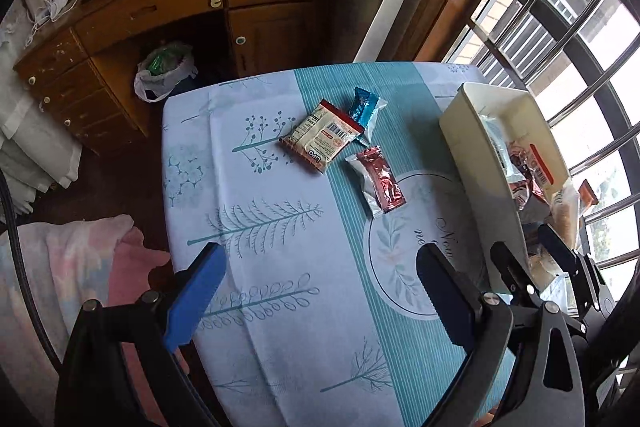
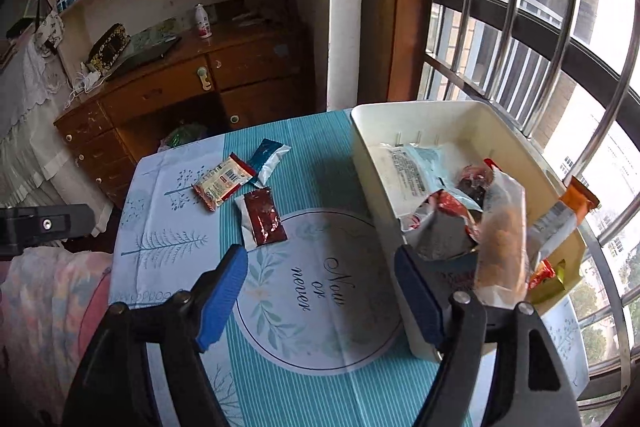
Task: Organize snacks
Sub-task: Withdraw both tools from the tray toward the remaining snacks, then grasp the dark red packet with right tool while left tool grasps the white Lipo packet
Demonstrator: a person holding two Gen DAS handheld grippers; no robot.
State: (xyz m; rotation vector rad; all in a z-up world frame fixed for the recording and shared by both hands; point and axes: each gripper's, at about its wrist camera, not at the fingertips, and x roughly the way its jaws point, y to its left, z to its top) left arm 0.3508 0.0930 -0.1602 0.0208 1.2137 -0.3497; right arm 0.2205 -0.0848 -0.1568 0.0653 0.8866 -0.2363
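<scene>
Left wrist view: the left gripper [image 1: 320, 291] hangs over the bench [image 1: 280, 307] with fingers spread and empty. Ahead of its fingertips lie three loose snacks: red packet [image 1: 378, 183] nearest, long axis running away from the fingers, then white packet [image 1: 322, 141] and blue packet [image 1: 366, 107]. The bin [image 1: 460, 131] sits to the right. The right gripper [image 2: 320, 295], fingers spread and empty, flanks the bin; the left looks nearer the packets.

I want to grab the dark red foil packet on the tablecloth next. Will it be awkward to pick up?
Probably a little. The dark red foil packet lies flat on the tablecloth, leaving little edge to catch. Its shiny, crinkled wrapper looks slippery and floppy. It appears small and light, so it may slide if nudged.
</scene>
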